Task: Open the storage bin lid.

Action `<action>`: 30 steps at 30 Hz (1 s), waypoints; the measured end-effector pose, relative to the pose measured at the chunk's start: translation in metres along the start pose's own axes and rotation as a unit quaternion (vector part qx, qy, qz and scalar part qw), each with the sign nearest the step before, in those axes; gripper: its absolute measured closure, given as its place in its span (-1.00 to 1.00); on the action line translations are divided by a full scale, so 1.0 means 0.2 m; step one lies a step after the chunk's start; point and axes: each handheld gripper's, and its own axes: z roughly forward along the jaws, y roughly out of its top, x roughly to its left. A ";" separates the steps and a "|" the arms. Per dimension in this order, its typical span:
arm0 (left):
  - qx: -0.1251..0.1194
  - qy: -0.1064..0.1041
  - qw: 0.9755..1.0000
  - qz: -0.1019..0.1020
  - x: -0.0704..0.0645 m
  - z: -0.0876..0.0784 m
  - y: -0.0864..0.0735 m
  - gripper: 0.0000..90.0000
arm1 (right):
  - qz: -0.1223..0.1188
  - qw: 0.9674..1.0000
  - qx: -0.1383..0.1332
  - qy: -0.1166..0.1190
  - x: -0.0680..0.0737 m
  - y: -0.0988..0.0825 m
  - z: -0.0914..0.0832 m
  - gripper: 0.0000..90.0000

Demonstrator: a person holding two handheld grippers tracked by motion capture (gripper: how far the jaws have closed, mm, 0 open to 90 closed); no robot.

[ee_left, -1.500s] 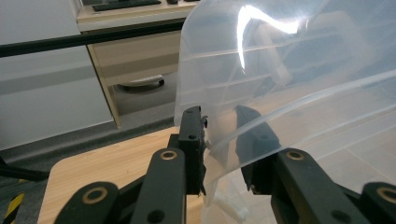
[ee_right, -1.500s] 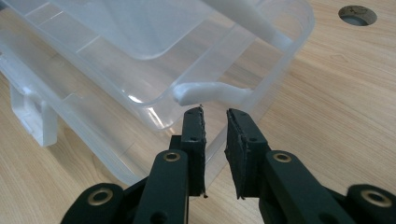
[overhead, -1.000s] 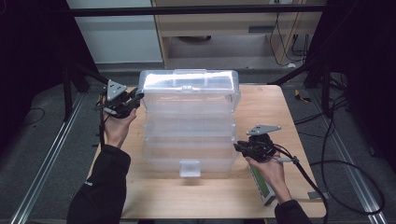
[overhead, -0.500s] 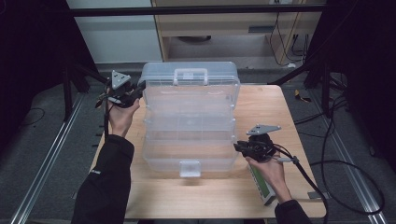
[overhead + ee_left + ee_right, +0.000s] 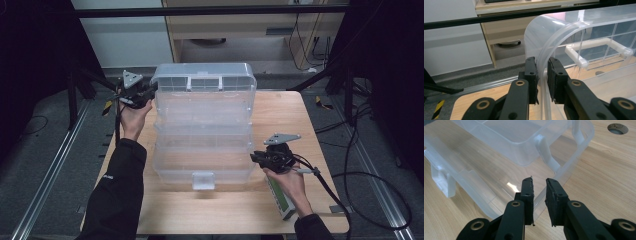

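Note:
A clear plastic storage box [image 5: 200, 150] lies along the middle of the wooden table, its front latch [image 5: 203, 180] toward me. Its lid [image 5: 202, 82] stands raised at the far end, handle [image 5: 574, 53] facing out. My left gripper [image 5: 150, 92] is at the lid's left corner, and in the left gripper view it [image 5: 542, 75] is shut on the lid's curved rim [image 5: 554, 37]. My right gripper [image 5: 254, 157] sits at the base's right side. In the right gripper view its jaws [image 5: 539, 192] straddle the base's rim, pinching the thin wall, with the inner tray [image 5: 511, 135] beyond.
The wooden table [image 5: 285, 115] has bare wood to the right of the box and along the front edge. A round hole [image 5: 617, 128] sits in the tabletop. Black frame posts [image 5: 345, 75] and floor cables [image 5: 370, 175] flank the table; a cabinet [image 5: 240, 30] stands behind.
The lid has swung up and back toward the far end, my left gripper moving away with it. The right gripper has stayed on the base.

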 end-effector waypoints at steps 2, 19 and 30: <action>0.003 0.003 1.000 0.003 0.00 0.02 0.01 0.74 | 0.000 1.000 0.000 0.000 0.00 0.00 0.00 0.70; 0.008 0.006 1.000 -0.012 0.03 0.14 0.02 0.75 | 0.000 1.000 -0.001 0.001 0.00 0.00 0.00 0.70; 0.016 0.007 1.000 -0.023 0.05 0.23 0.02 0.74 | 0.000 1.000 -0.001 0.002 0.00 0.00 0.00 0.70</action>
